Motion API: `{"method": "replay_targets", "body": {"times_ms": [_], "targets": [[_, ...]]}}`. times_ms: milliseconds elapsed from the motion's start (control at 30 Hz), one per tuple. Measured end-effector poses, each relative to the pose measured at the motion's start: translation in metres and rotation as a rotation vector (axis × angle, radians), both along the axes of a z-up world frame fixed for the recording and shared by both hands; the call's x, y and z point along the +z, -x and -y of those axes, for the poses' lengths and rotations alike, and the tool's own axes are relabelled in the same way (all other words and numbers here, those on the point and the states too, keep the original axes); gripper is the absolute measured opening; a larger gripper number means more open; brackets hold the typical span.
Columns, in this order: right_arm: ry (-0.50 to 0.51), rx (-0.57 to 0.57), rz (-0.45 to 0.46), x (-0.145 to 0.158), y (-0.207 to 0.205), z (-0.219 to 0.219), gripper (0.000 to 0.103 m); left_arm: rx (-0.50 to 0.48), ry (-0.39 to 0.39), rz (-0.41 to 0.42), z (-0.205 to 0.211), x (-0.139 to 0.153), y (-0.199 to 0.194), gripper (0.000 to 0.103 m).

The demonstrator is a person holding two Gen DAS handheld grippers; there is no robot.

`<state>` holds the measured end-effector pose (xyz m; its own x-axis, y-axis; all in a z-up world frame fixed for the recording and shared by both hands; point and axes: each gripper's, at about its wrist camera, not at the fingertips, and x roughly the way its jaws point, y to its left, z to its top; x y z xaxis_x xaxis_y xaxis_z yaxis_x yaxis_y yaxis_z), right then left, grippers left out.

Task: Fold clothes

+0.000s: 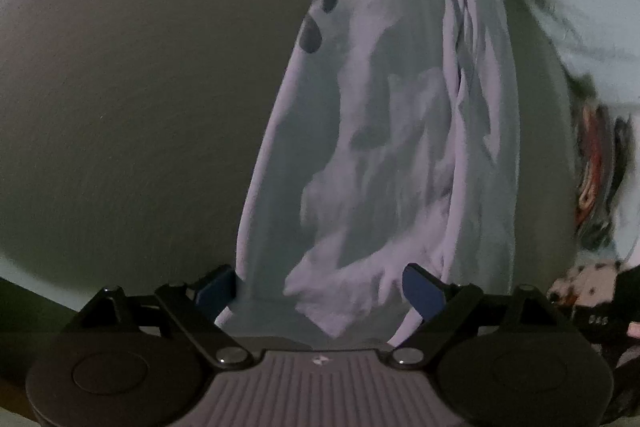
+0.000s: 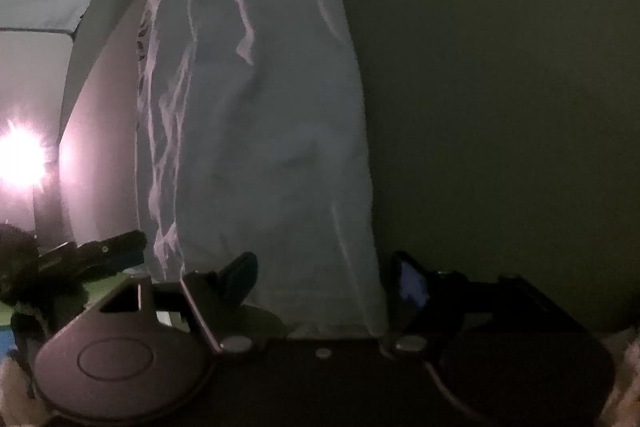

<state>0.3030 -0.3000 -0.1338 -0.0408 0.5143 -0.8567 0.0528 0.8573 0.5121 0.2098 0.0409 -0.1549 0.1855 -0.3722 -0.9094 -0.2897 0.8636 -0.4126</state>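
A pale, wrinkled garment stretches away from my left gripper as a long band. It has dark round spots near its left edge and a colourful print at the far right. My left gripper is open, its blue-padded fingers wide apart with the cloth's near end between them. In the right wrist view the same pale garment runs up from my right gripper. That gripper is also open, and the cloth's edge lies against its right finger. Whether either pad touches the cloth is unclear.
A plain grey-green surface fills the space beside the cloth in both views. A bright light glare sits at the left. A dark device shows at lower left. Spotted fabric lies at lower right.
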Motion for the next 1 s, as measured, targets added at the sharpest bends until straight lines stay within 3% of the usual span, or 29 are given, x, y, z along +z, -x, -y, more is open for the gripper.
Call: {"method": "replay_targets", "body": {"times_ms": [33, 67, 100, 167, 300, 400, 467, 600, 700, 800, 867, 900, 933, 1000], "targets": [[0.008, 0.028, 0.012, 0.001, 0.001, -0.005, 0.073, -0.019, -0.048, -0.012, 0.004, 0.002, -0.001, 0.066], [-0.001, 0.065, 0.028, 0.003, 0.002, -0.01, 0.062, -0.032, -0.106, -0.022, 0.007, 0.004, 0.0, 0.045], [-0.033, 0.083, 0.028, 0.001, 0.002, -0.014, 0.031, -0.042, -0.166, -0.032, 0.01, 0.006, 0.001, 0.022], [-0.057, 0.091, 0.027, -0.002, 0.0, -0.02, 0.024, -0.029, -0.231, -0.038, 0.009, 0.006, 0.006, 0.004], [-0.098, 0.038, 0.003, -0.006, -0.001, -0.014, 0.009, 0.095, -0.141, -0.051, -0.008, 0.002, 0.013, 0.001], [-0.229, -0.096, -0.053, -0.005, -0.002, 0.006, 0.007, 0.187, -0.038, -0.062, -0.021, 0.004, 0.015, 0.0], [-0.353, -0.205, -0.092, -0.003, -0.009, 0.019, 0.006, 0.274, 0.081, -0.043, -0.034, 0.011, 0.013, 0.0], [-0.494, -0.335, -0.072, 0.011, -0.041, 0.033, 0.005, 0.351, 0.213, 0.074, -0.048, 0.037, -0.016, 0.0], [-0.52, -0.396, 0.008, 0.018, -0.088, 0.038, 0.005, 0.387, 0.281, 0.178, -0.059, 0.053, -0.062, 0.0], [-0.487, -0.428, 0.076, 0.022, -0.116, 0.042, 0.005, 0.43, 0.226, 0.311, -0.07, 0.069, -0.12, 0.0], [-0.453, -0.441, 0.107, 0.023, -0.122, 0.044, 0.014, 0.486, 0.191, 0.375, -0.077, 0.075, -0.152, 0.001], [-0.435, -0.447, 0.123, 0.023, -0.125, 0.045, 0.032, 0.502, 0.187, 0.394, -0.08, 0.076, -0.16, 0.012], [-0.418, -0.453, 0.138, 0.024, -0.128, 0.046, 0.056, 0.515, 0.186, 0.407, -0.083, 0.077, -0.167, 0.021], [-0.383, -0.466, 0.169, 0.025, -0.133, 0.048, 0.059, 0.523, 0.168, 0.43, -0.087, 0.079, -0.167, 0.047]]}}
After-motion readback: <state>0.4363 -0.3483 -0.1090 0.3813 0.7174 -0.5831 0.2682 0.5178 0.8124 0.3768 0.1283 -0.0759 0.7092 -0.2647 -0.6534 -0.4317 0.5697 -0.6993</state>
